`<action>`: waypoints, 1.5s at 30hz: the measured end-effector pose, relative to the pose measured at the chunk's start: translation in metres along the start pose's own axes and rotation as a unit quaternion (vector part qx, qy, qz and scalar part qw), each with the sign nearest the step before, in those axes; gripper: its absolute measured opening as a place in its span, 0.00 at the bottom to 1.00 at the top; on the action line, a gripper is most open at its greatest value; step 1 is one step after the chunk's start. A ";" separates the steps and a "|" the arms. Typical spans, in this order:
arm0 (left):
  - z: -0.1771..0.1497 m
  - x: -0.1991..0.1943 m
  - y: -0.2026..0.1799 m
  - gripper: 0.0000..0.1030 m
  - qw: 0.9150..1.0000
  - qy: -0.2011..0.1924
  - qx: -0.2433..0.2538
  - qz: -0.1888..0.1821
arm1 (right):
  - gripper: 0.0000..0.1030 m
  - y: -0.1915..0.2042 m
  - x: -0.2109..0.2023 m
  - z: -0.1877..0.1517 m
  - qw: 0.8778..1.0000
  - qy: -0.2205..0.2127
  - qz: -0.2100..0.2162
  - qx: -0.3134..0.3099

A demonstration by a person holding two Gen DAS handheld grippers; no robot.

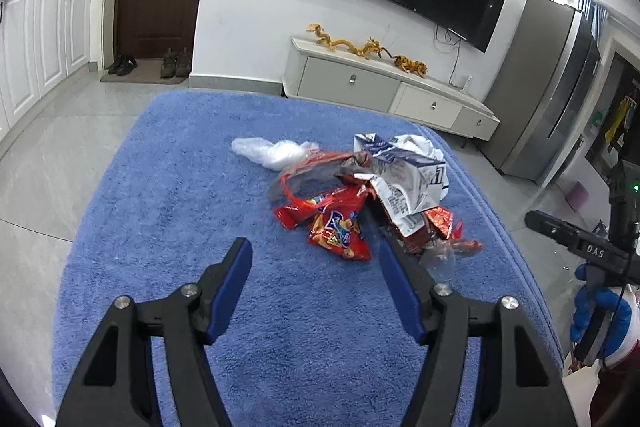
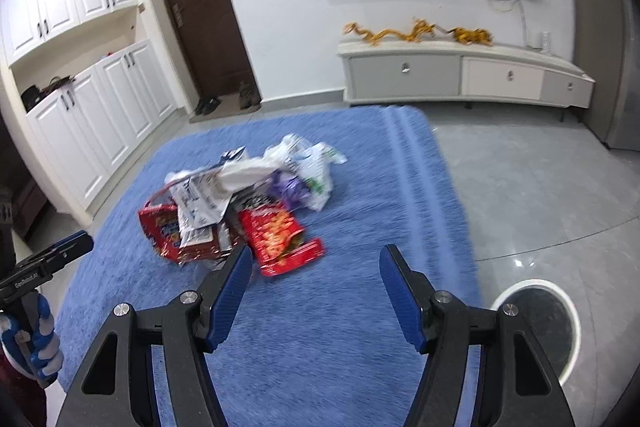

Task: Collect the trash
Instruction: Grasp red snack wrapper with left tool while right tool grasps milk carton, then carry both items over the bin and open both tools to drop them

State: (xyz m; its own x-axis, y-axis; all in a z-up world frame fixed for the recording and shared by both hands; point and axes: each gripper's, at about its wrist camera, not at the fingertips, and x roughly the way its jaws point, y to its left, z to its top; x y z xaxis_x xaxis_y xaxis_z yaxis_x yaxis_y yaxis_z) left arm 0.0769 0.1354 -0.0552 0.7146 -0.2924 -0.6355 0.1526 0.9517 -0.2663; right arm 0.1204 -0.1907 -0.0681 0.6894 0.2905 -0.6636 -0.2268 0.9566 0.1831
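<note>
I have both grippers, left (image 1: 316, 259) and right (image 2: 316, 265), jaws wide and empty, over light, crinkly wrappers (image 1: 340, 227); I'd pinch a crumpled fold.

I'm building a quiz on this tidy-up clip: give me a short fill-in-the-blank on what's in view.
1. The pile of wrappers lies on a ____ rug.
2. The left gripper stands ____, nothing between its fingers.
3. A round bin shows only in the ____ wrist view.
4. The door is ____.

Missing words: blue; open; right; shut
</note>
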 end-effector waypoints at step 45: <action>0.007 0.006 -0.013 0.04 0.999 -0.004 0.004 -0.048 | 0.32 0.072 0.013 0.023 0.991 -0.016 0.127 -0.036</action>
State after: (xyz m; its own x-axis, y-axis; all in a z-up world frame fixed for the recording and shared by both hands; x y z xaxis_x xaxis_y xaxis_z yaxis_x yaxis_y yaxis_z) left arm 0.0841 0.1214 -0.0506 0.7018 -0.3821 -0.6012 0.2266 0.9199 -0.3201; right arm 0.1292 -0.1175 -0.0472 0.6252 0.5237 -0.5786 -0.4438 0.8485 0.2884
